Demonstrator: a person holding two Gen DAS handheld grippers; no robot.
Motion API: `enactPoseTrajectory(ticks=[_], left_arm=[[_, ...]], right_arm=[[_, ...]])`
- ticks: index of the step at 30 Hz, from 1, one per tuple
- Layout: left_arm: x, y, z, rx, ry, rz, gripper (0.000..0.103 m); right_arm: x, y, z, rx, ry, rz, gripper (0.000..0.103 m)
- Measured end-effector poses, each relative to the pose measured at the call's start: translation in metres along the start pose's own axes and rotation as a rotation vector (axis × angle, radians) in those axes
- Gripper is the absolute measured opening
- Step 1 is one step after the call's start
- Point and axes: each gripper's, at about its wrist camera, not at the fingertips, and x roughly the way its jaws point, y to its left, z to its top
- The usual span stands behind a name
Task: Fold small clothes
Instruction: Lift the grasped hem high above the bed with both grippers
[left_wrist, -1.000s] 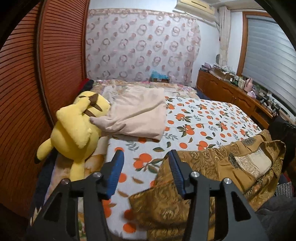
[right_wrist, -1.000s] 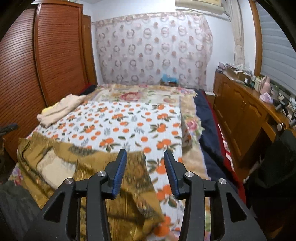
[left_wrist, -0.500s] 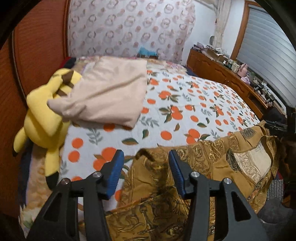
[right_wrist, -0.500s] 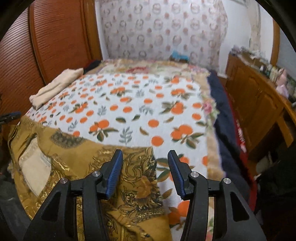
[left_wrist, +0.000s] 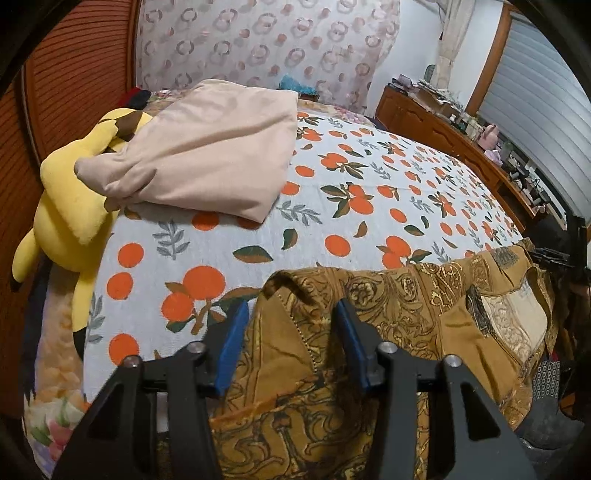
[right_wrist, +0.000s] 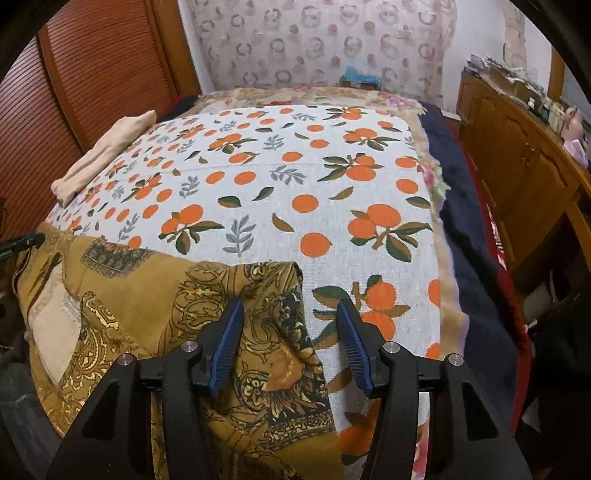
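Observation:
A golden-brown patterned garment (left_wrist: 406, 314) lies spread over the near edge of the bed; it also shows in the right wrist view (right_wrist: 147, 295). My left gripper (left_wrist: 291, 321) is open, its jaws astride the garment's raised left corner. My right gripper (right_wrist: 290, 321) is open, its jaws astride the garment's right corner edge. A folded beige garment (left_wrist: 214, 155) lies at the far left of the bed, also visible in the right wrist view (right_wrist: 107, 151).
The bed has a white cover with orange fruit print (right_wrist: 295, 177). A yellow plush toy (left_wrist: 70, 199) lies at the bed's left edge by the wooden wardrobe (left_wrist: 74, 74). A wooden dresser (right_wrist: 517, 166) stands to the right. A dark blue blanket (right_wrist: 465, 229) hangs along the right side.
Both grippers have moved forward and down toward the bed. Their open jaws now straddle the brown garment's two near corners.

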Motion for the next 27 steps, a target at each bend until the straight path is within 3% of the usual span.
enactPoseTrajectory(ticks=[2,3,5,8,9,14,19,27], left_arm=[[0.001,-0.002,-0.001,0.007,-0.002,-0.016,0.022],[0.002,-0.004,-0.002,0.009,0.0,-0.037,0.013],[-0.001,-0.009,-0.005,0.022,-0.022,-0.037,0.009],[-0.015,-0.012,-0.004,0.017,-0.071,-0.07,0.007],[-0.024,-0.013,-0.004,0.014,-0.095,-0.088,0.007],[-0.082,-0.027,0.003,0.005,-0.241,-0.153,0.006],[-0.148,-0.05,0.024,0.073,-0.366,-0.225,0.006],[-0.233,-0.064,0.075,0.174,-0.558,-0.188,0.006]], right_arm=[[0.001,0.005,0.0,-0.018,0.004,0.008,0.051],[0.002,0.007,0.001,-0.026,0.006,0.014,0.042],[0.001,0.015,0.0,-0.048,0.01,0.025,0.034],[-0.003,0.023,-0.003,-0.077,-0.001,0.027,0.011],[-0.005,0.024,-0.003,-0.076,-0.01,0.023,0.008],[-0.057,0.035,-0.003,-0.044,-0.193,-0.003,0.005],[-0.122,0.056,0.006,-0.075,-0.361,-0.019,0.004],[-0.225,0.084,0.042,-0.156,-0.569,-0.079,0.004]])
